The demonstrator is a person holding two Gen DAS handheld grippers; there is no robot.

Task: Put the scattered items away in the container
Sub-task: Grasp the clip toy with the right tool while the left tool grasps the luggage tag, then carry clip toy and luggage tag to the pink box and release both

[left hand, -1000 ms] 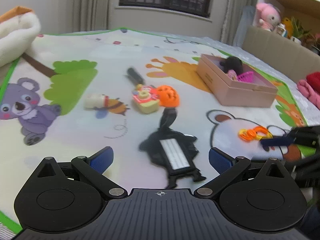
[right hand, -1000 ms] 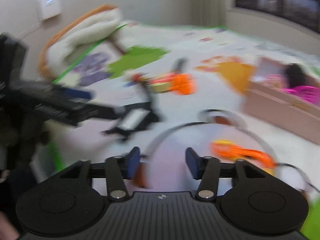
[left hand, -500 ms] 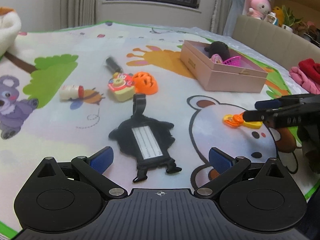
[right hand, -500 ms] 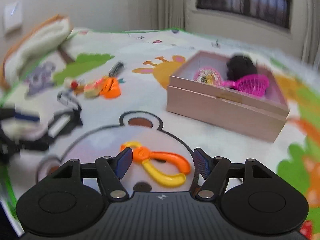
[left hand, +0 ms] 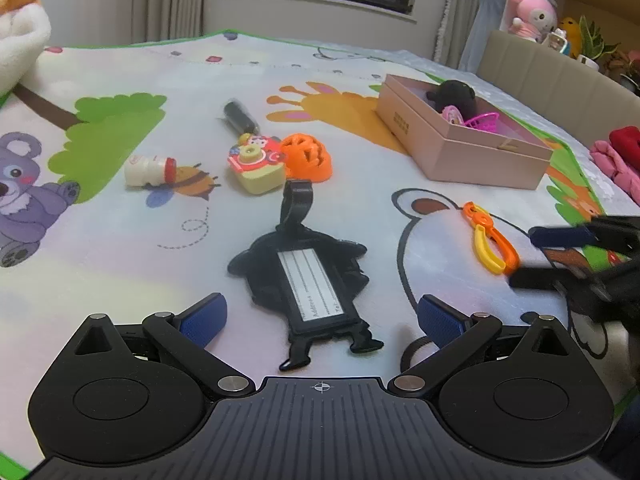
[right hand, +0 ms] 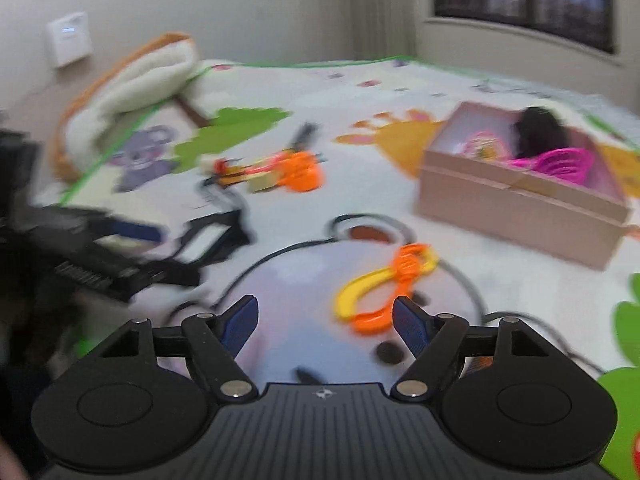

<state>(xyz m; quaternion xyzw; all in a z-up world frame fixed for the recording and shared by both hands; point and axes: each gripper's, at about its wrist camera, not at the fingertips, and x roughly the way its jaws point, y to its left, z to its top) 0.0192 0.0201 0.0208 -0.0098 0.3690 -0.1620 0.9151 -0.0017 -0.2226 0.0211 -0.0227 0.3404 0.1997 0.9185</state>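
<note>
Jaws of the right gripper [right hand: 325, 322], just widened and empty, hung over orange-and-yellow toy tongs [right hand: 386, 294] — best straddled squarely at the handles — while the left gripper [left hand: 322, 318] gaped empty.

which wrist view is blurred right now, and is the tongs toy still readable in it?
Right wrist view: motion-smeared throughout, worst at the left, where the left gripper and luggage tag streak; the orange-and-yellow tongs stay recognisable, edges soft. Left wrist view: sharp, tag lettering nearly legible, only the right gripper smeared at the edge. Both bow from fisheye.
</note>
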